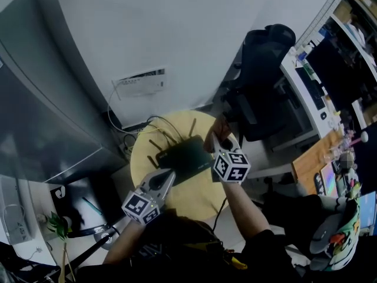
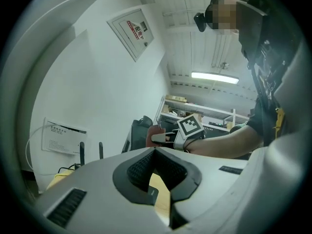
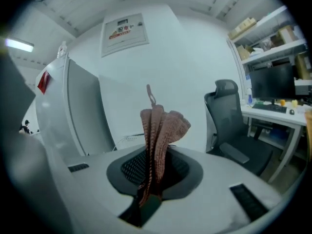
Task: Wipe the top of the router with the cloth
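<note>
Right side: the right hand-held gripper (image 3: 155, 156) is clenched on the cloth (image 3: 161, 123), which stands out of the jaws in bunched folds. In the head view the cloth sits just beside the router's far right corner, and it does not seem to be on the router's top yet.
Left side: the left hand-held gripper (image 2: 156, 151) has its jaws together with nothing between them, and its tip is near the router's near left edge.
Cloth handling: it is soft, light, brown knitted-looking fabric that will flop and fold (a flatter spread would likely wipe better than this pinched bundle).
Router handling: the router (image 1: 187, 155) is dark, flat and probably light, so it may slide under a wipe. It is best steadied by its body edge, not by the thin antennas (image 1: 192, 127).
Surface: the worktop (image 1: 200, 202) is small, round, yellow and smooth-looking. The router lies near its middle, and cables (image 1: 132, 135) trail off the far side.
Room: there is a white wall (image 1: 177, 28) with a panel (image 1: 140, 82), an office chair (image 1: 262, 63) and a desk (image 1: 303, 93) to the right, and a tall grey cabinet (image 1: 35, 99) to the left.
</note>
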`<move>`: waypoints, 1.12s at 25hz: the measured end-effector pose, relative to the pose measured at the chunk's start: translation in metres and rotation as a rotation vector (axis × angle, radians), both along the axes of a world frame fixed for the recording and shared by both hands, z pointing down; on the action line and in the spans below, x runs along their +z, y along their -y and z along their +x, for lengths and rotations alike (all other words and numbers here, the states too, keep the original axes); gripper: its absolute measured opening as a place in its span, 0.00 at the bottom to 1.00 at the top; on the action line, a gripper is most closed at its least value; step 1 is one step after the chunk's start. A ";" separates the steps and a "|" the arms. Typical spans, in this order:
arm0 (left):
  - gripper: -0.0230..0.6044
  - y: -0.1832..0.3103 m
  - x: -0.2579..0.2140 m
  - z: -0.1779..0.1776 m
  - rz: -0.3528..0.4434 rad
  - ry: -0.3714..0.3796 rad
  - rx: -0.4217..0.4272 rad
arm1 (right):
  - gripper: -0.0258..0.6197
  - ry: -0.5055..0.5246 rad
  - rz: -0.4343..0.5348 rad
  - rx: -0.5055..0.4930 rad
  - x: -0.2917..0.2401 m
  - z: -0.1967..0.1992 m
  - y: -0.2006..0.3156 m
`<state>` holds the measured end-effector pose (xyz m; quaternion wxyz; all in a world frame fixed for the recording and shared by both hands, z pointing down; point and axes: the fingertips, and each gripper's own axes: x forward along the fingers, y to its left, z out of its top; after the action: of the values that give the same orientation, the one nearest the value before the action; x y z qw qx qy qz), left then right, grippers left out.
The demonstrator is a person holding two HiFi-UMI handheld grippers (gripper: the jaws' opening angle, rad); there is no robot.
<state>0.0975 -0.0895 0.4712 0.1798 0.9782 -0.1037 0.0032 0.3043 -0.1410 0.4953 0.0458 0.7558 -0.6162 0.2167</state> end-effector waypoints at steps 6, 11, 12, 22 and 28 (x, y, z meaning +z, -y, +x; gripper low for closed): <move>0.03 0.003 0.007 -0.015 -0.028 0.015 -0.003 | 0.14 0.153 -0.381 0.103 0.130 -0.012 0.012; 0.03 0.011 0.013 -0.025 -0.040 0.036 0.003 | 0.14 0.053 -0.501 0.188 0.154 0.004 0.035; 0.03 0.013 0.015 -0.027 -0.041 0.040 0.005 | 0.14 0.058 -0.485 0.214 0.153 0.007 0.040; 0.03 0.027 0.019 -0.040 -0.034 0.038 0.005 | 0.14 0.219 -0.637 0.369 0.199 0.002 -0.004; 0.03 0.029 0.022 -0.041 -0.045 0.046 0.014 | 0.14 0.090 -0.500 0.341 0.183 0.020 0.017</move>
<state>0.0568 -0.1181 0.4929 0.1991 0.9743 -0.1009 0.0295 0.3241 -0.1582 0.6779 0.1662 0.8033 -0.4092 0.3995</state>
